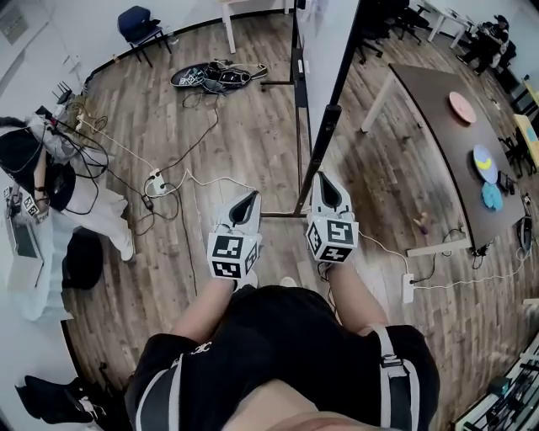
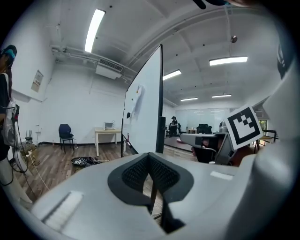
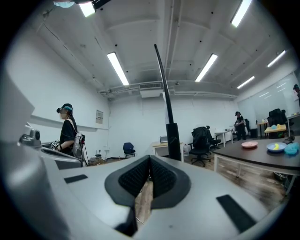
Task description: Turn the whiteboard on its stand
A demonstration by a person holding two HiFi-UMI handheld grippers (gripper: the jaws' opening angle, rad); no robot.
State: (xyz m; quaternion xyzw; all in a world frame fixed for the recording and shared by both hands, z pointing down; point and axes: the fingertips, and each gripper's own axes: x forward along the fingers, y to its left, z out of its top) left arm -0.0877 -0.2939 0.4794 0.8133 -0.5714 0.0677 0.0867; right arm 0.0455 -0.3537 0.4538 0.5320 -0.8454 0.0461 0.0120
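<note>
The whiteboard [image 1: 324, 38] stands upright on its black stand [image 1: 323, 135] just ahead of me, edge-on in the head view. In the left gripper view the whiteboard [image 2: 144, 110] shows its white face with a black side frame. In the right gripper view only the whiteboard's thin edge [image 3: 162, 77] and the stand's post [image 3: 174, 140] show. My left gripper [image 1: 251, 197] hangs shut and empty, left of the stand's foot [image 1: 285, 215]. My right gripper [image 1: 322, 178] is shut and empty, close in front of the post. Both pairs of pads meet, left gripper [image 2: 149, 155] and right gripper [image 3: 150, 158].
A dark table [image 1: 438, 160] with coloured plates stands to the right. A person [image 1: 42, 172] stands at the left. Cables and a power strip [image 1: 154, 182] lie on the wood floor, with a black bag [image 1: 210, 76], a blue chair [image 1: 139, 25] and another power strip [image 1: 408, 288].
</note>
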